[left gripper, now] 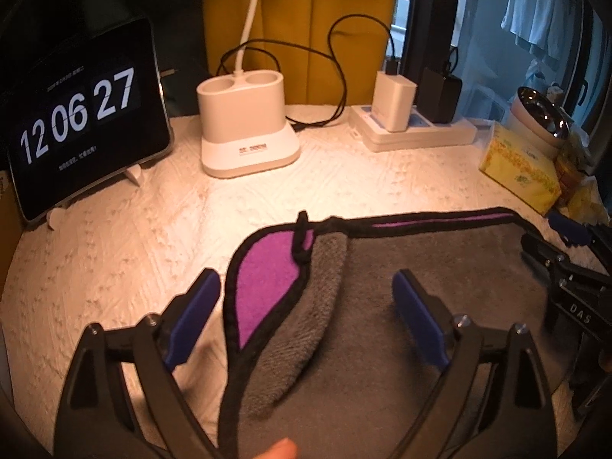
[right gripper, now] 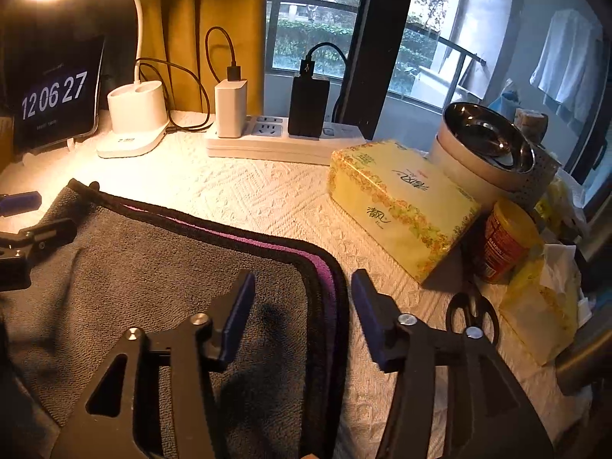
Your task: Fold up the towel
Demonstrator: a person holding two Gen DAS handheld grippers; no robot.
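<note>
A grey towel (left gripper: 420, 287) with black trim and a purple underside lies folded on the white textured tablecloth (left gripper: 134, 229). Its left corner is rumpled, showing purple (left gripper: 264, 279). My left gripper (left gripper: 306, 302) is open and empty, its fingers astride that rumpled left edge. In the right wrist view the towel (right gripper: 145, 267) shows stacked layers with a purple strip along its far and right edges. My right gripper (right gripper: 302, 298) is open and empty, its fingers astride the towel's right edge. The right gripper also shows at the right of the left wrist view (left gripper: 566, 252).
A tablet clock (left gripper: 80, 114) stands at the back left, a white lamp base (left gripper: 244, 130) and a power strip (left gripper: 417, 130) with chargers behind. A yellow tissue box (right gripper: 397, 202), metal bowl (right gripper: 489, 141), red jar (right gripper: 505, 241) and scissors (right gripper: 474, 313) crowd the right side.
</note>
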